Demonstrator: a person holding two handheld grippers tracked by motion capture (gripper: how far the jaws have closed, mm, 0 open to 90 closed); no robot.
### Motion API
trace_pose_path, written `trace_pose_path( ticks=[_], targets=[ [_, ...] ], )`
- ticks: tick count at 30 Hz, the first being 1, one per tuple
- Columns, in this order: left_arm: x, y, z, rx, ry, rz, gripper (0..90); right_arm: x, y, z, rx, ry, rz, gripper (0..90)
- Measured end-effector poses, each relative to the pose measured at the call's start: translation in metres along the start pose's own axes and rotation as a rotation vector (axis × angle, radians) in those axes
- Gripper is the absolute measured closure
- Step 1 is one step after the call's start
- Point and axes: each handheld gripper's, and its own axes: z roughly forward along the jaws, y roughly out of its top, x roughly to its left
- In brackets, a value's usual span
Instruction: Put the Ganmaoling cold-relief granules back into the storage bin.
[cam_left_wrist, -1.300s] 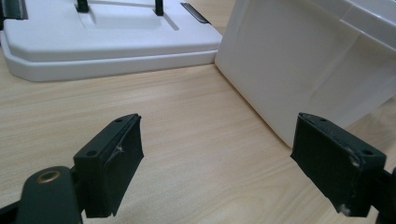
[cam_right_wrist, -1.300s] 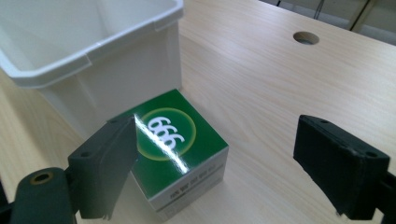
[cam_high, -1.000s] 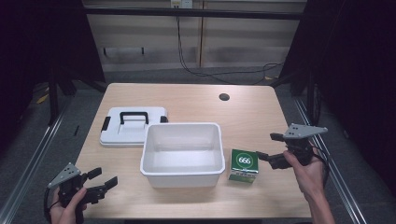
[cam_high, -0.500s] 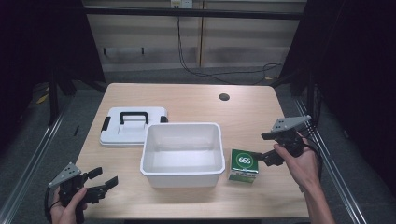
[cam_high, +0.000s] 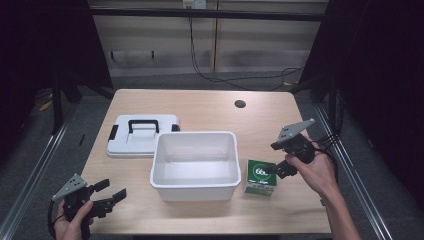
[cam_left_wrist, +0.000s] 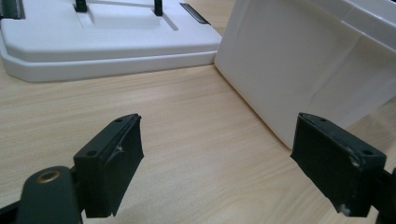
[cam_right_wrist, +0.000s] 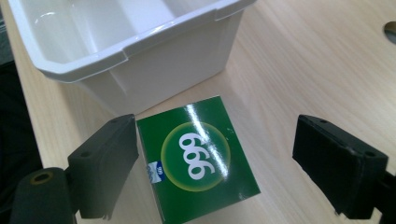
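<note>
As the right gripper (cam_right_wrist: 217, 163) hangs wide open, the green box (cam_right_wrist: 198, 161) waits.
It looks light, stiff and shiny; best pinched by its flat sides.

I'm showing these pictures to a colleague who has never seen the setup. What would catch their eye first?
Likely the big white tub in the middle of the wooden table, with its white lid lying flat at its far left corner. Next, the bright green box printed 666, just right of the tub, with the right hand-held gripper open above it. The left hand-held gripper is open at the near left edge.
</note>
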Motion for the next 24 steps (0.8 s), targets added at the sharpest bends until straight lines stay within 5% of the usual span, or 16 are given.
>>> trace_pose_path(
  ticks=[6,14,17,21,24],
  targets=[
    [0.000,0.000,0.000,0.000,0.001,0.001,16.0,-0.004,0.010,0.004,0.051,0.039,-0.051,13.9],
    [0.000,0.000,-0.001,-0.002,0.003,-0.002,16.0,-0.005,0.020,0.009,0.124,0.072,-0.040,14.1],
    [0.000,0.000,-0.001,-0.001,0.003,-0.001,16.0,-0.005,0.022,0.016,0.159,0.056,-0.085,13.9],
    [0.000,0.000,0.000,0.001,-0.002,0.001,16.0,0.001,0.023,0.026,0.220,0.096,-0.158,13.0],
    [0.000,-0.001,-0.001,-0.003,0.001,-0.005,16.0,0.002,0.023,0.029,0.278,0.099,-0.174,12.8]
  ],
)
